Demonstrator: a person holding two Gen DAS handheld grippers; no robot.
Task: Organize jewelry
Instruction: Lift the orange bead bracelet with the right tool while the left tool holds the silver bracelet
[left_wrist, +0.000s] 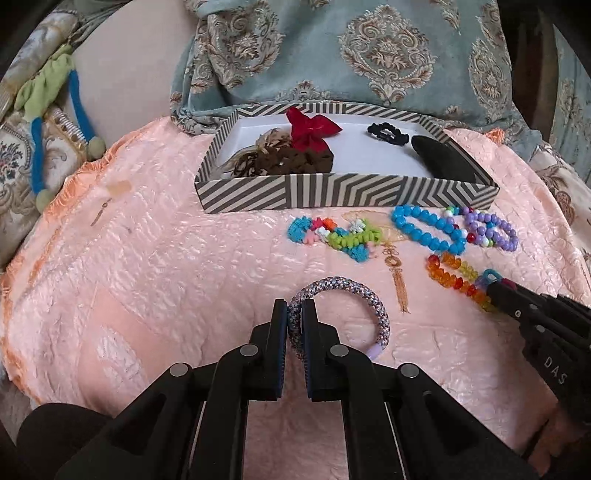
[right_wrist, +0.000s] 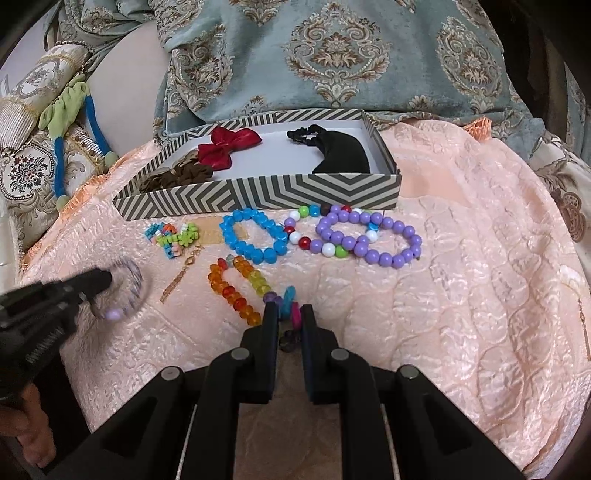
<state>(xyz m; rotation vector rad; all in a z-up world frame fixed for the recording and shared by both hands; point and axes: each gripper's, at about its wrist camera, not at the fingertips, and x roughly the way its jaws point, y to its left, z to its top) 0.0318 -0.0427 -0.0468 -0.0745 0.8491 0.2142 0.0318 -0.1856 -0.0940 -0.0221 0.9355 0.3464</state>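
Jewelry's mostly laid out on the peach quilted cloth (left_wrist: 147, 258) in front of the striped box (left_wrist: 343, 190). My left gripper (left_wrist: 294, 314) is clamped on a braided grey-purple hair tie (left_wrist: 354, 295), pinching its left side while the rest of the loop sits on the cloth. My right gripper (right_wrist: 289, 314) has its jaws nearly together around a small clump of blue and pink beads (right_wrist: 290, 301) at the end of the orange and yellow bead bracelet (right_wrist: 236, 284), so it's gripping that. Just in front of the box there's a blue bead bracelet (right_wrist: 255, 236), a purple bead bracelet (right_wrist: 369, 236) overlapping a mixed-colour bead strand (right_wrist: 306, 236), and a little pile of bright mini hair ties (right_wrist: 173, 238). Inside the box: a red bow (right_wrist: 229, 146), a brown scrunchie (right_wrist: 181, 179), a black clip (left_wrist: 388, 134) and a black pouch (right_wrist: 343, 155). A gold tassel earring (right_wrist: 181, 277) lies between the two grippers.
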